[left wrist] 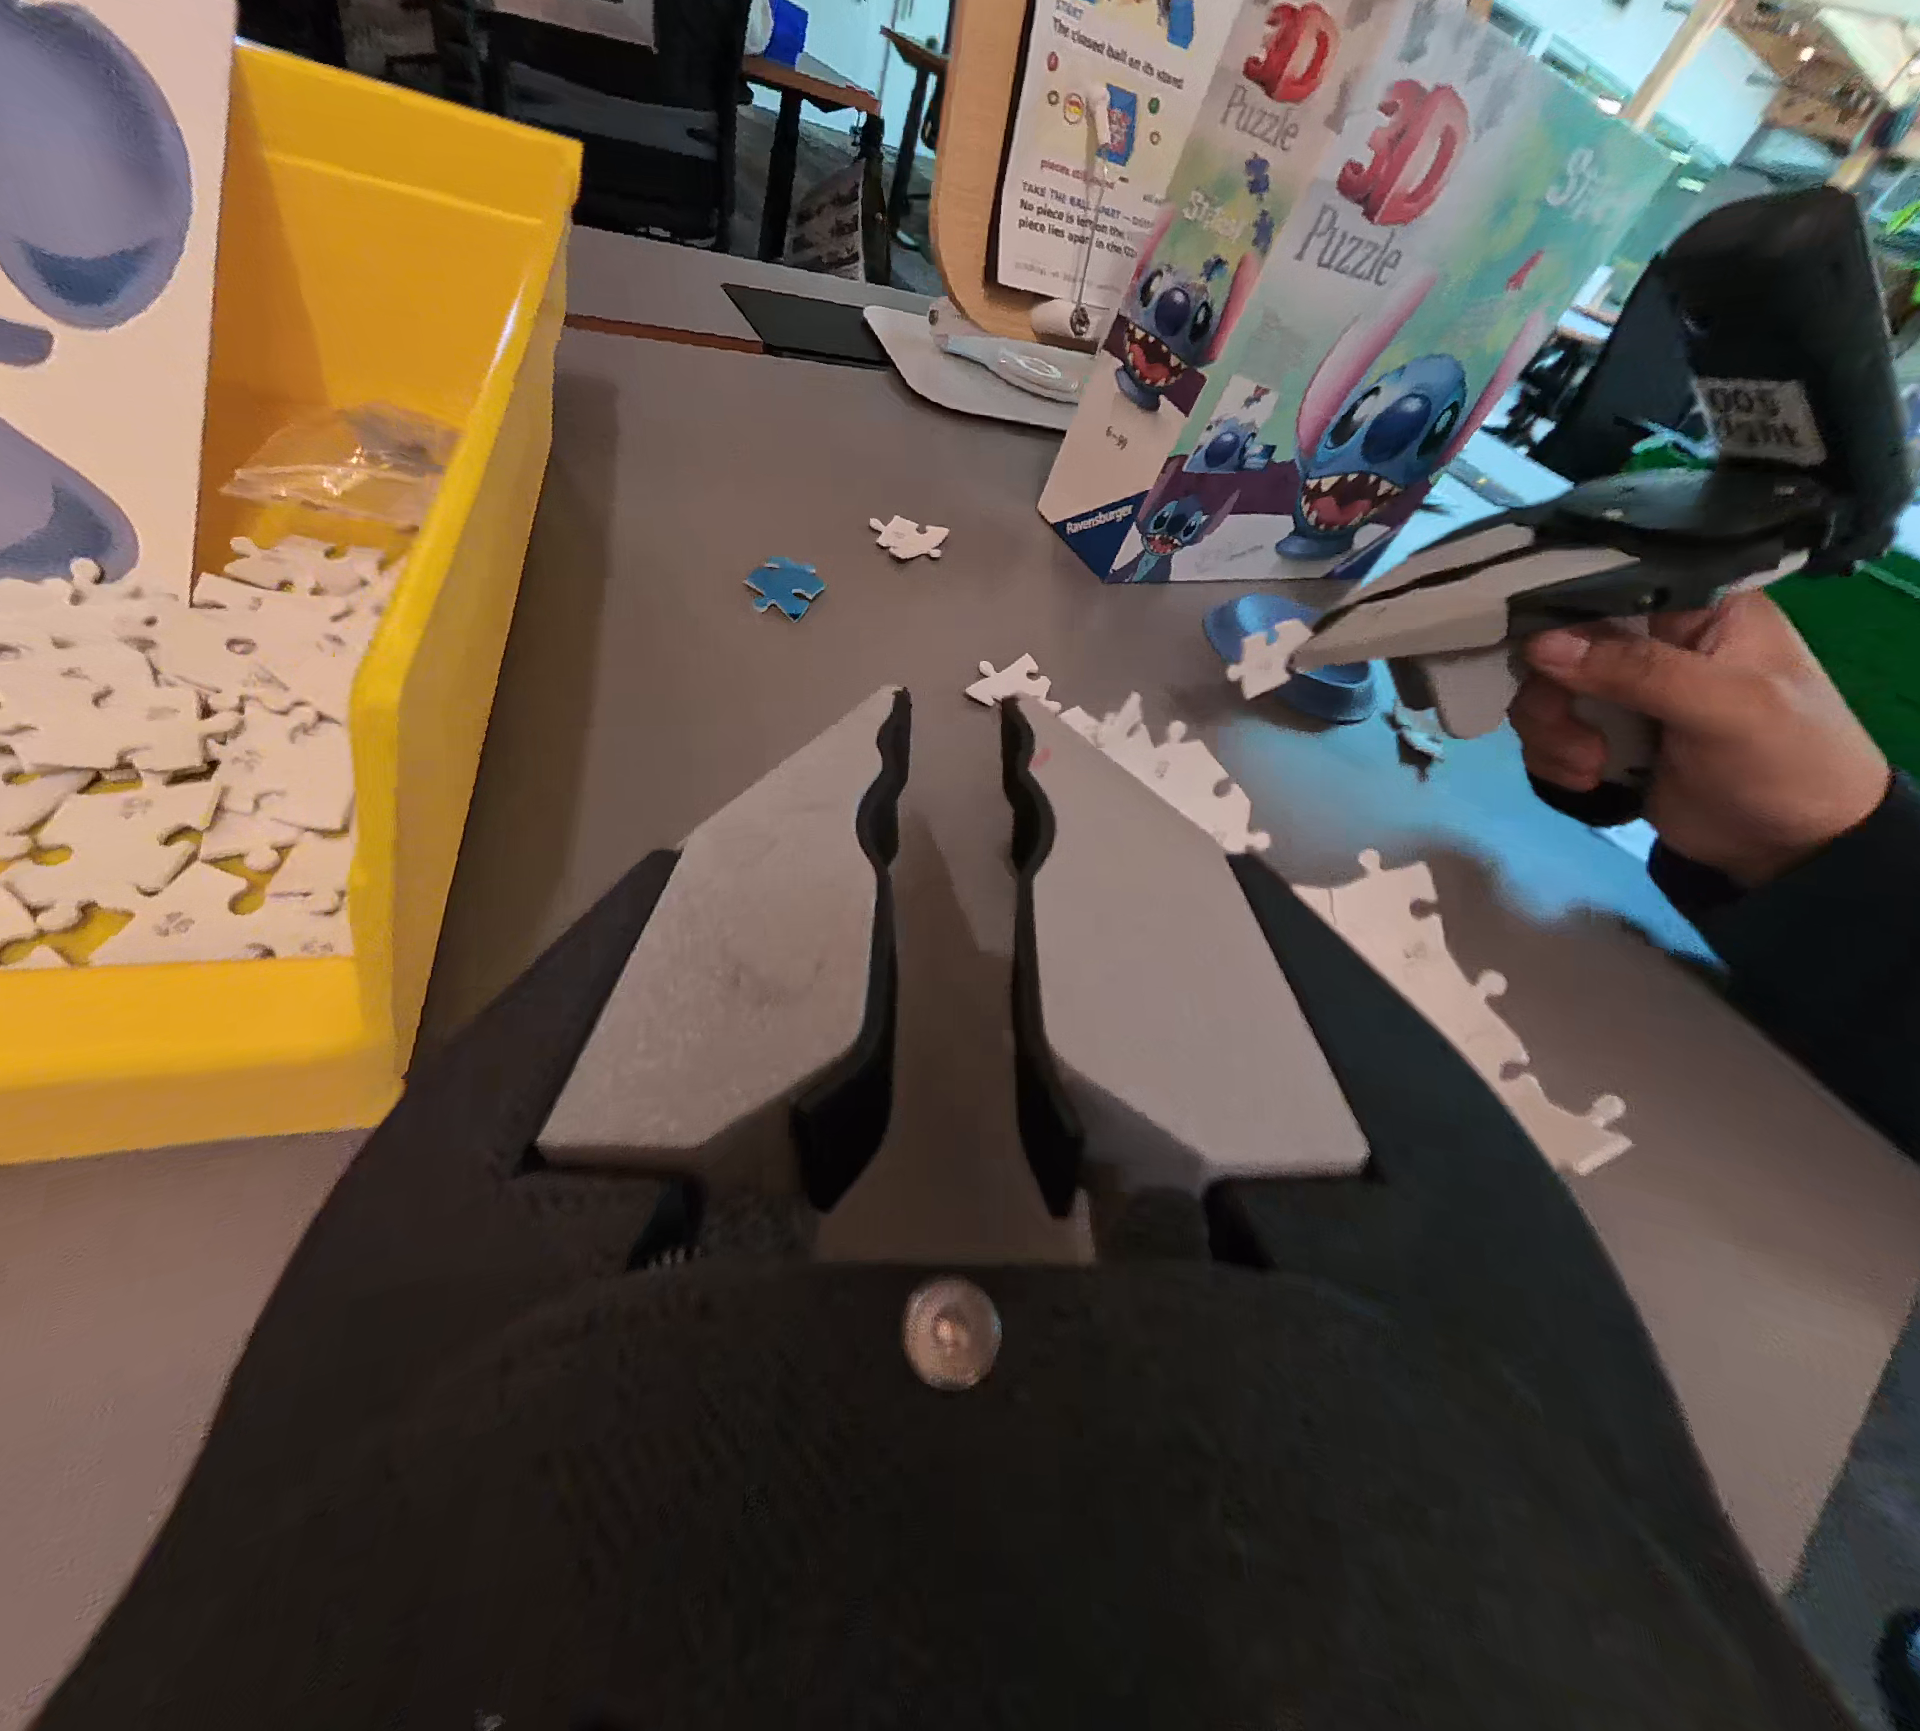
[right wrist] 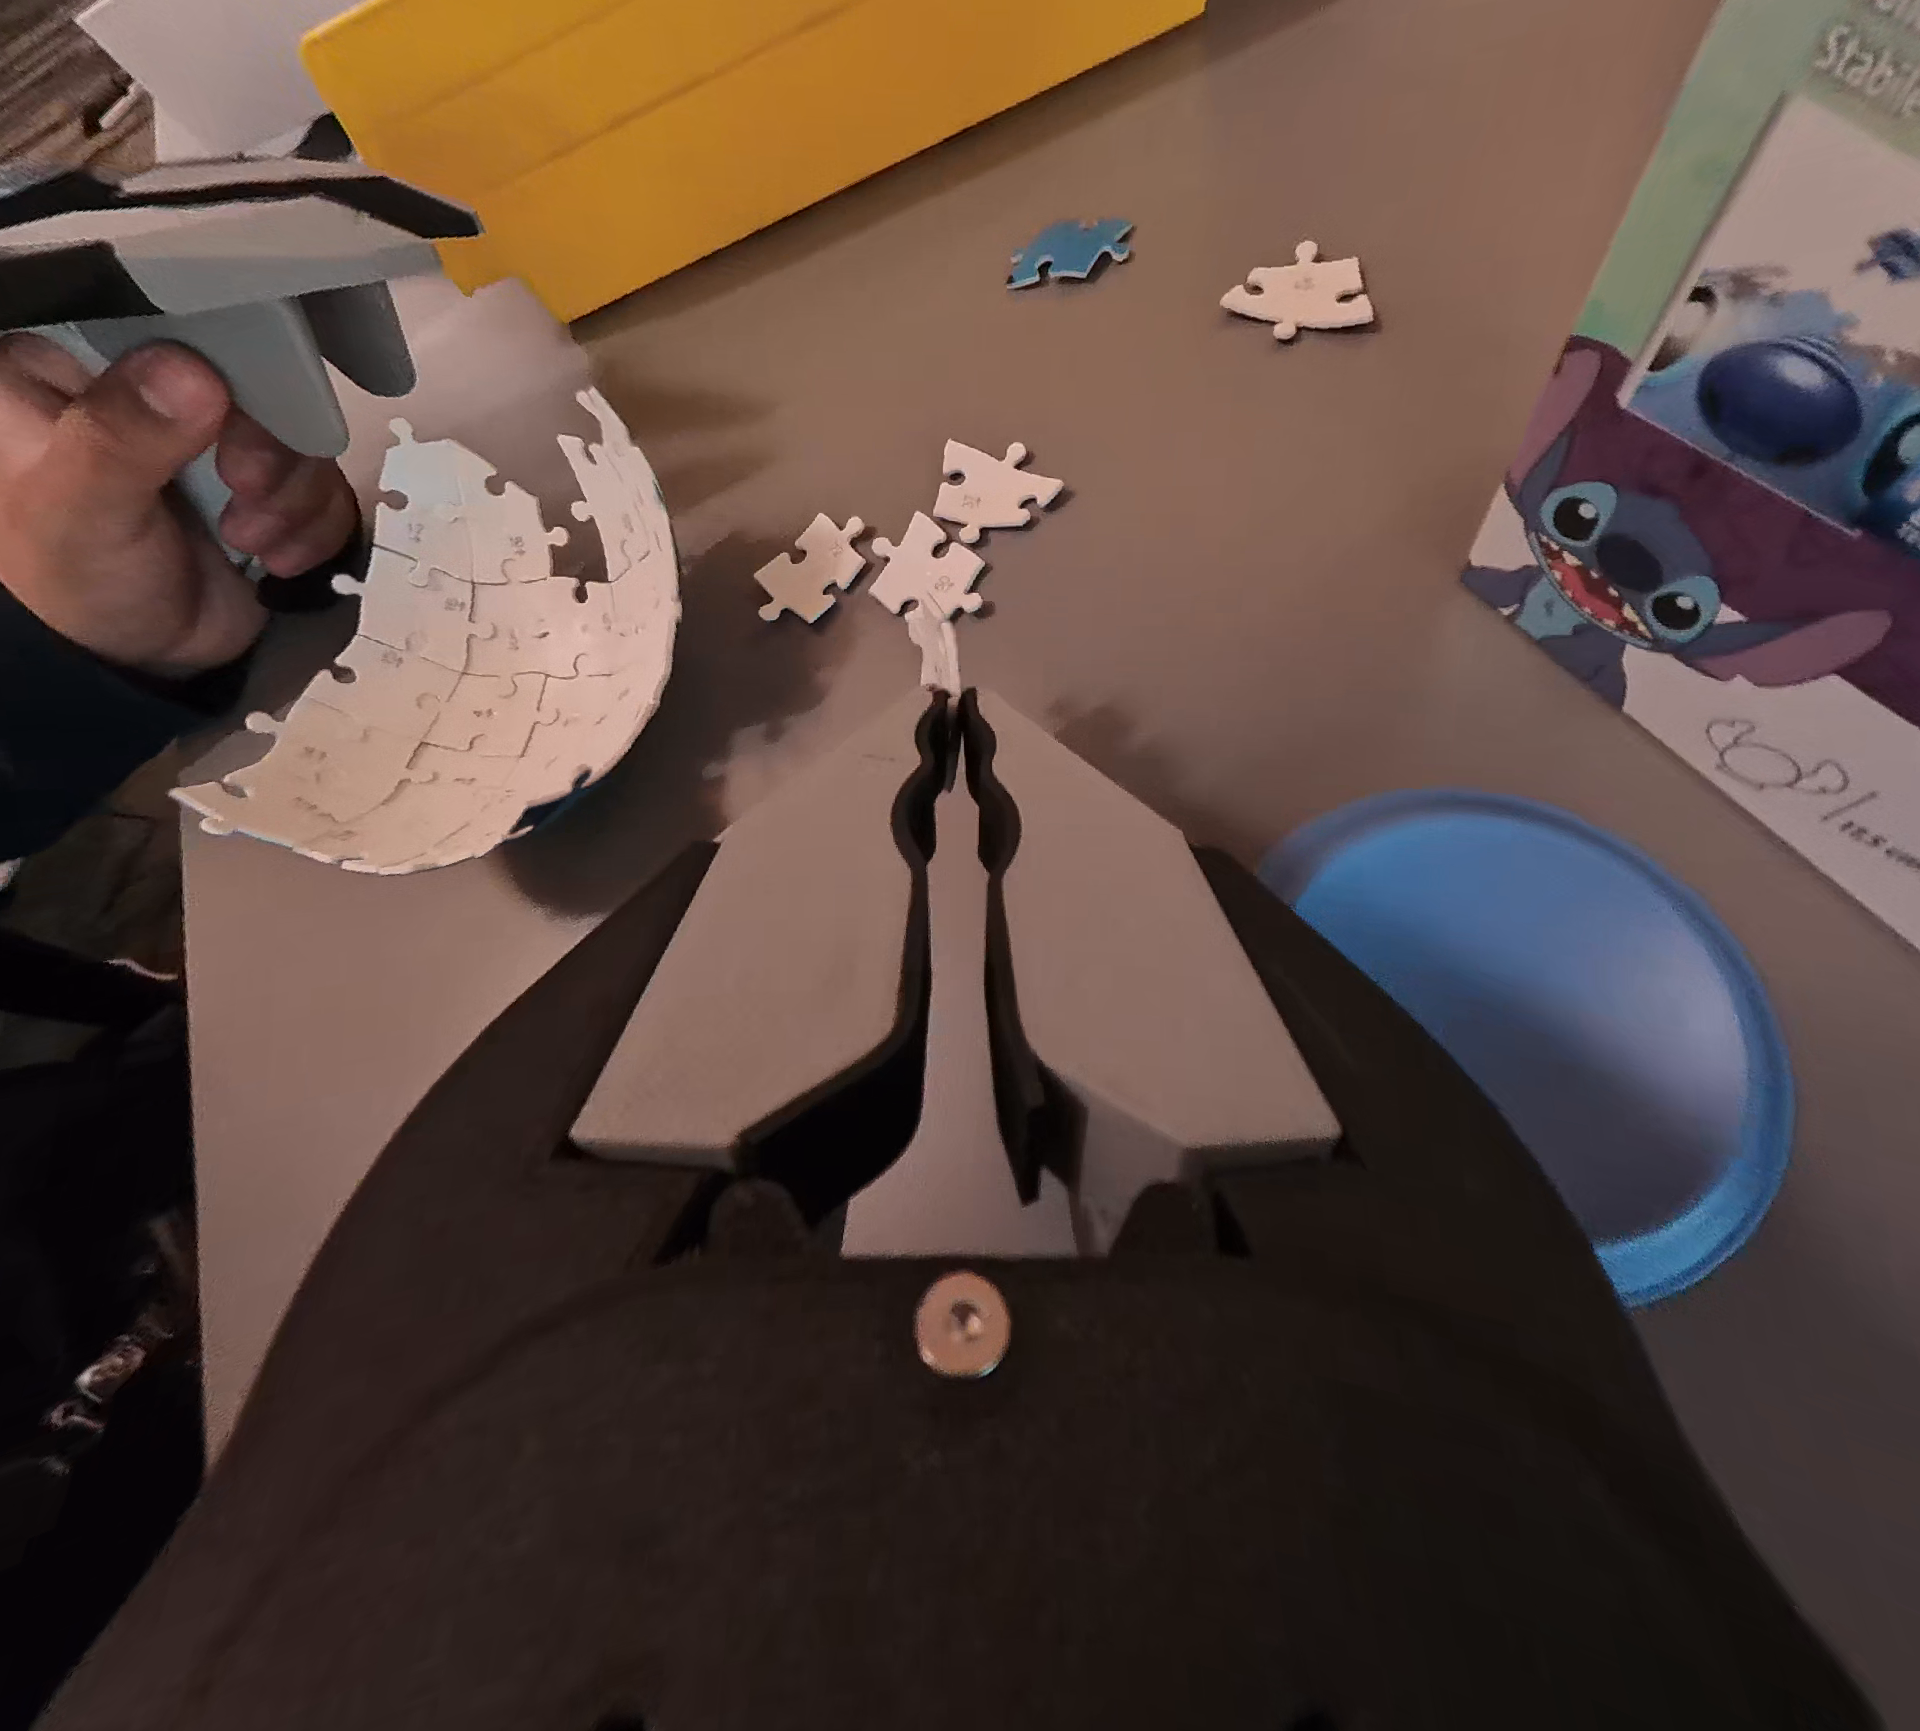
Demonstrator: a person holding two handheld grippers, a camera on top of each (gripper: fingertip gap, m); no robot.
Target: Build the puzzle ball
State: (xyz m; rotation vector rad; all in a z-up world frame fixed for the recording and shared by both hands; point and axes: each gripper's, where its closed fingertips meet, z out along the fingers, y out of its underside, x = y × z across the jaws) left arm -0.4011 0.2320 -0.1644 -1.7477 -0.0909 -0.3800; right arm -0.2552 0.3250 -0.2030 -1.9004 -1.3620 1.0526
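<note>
Half-built puzzle ball on a grey table

The yellow bin (left wrist: 416,455) holds loose pieces; the ball shell (right wrist: 468,663) lies beside the left gripper (left wrist: 954,713), its jaws apart and empty; the right gripper (right wrist: 954,702) pinches a white piece (right wrist: 940,653).

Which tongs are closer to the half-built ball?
Left. The left tongs hover right over the ball; the right tongs, pinching a piece, are off to its side.
</note>
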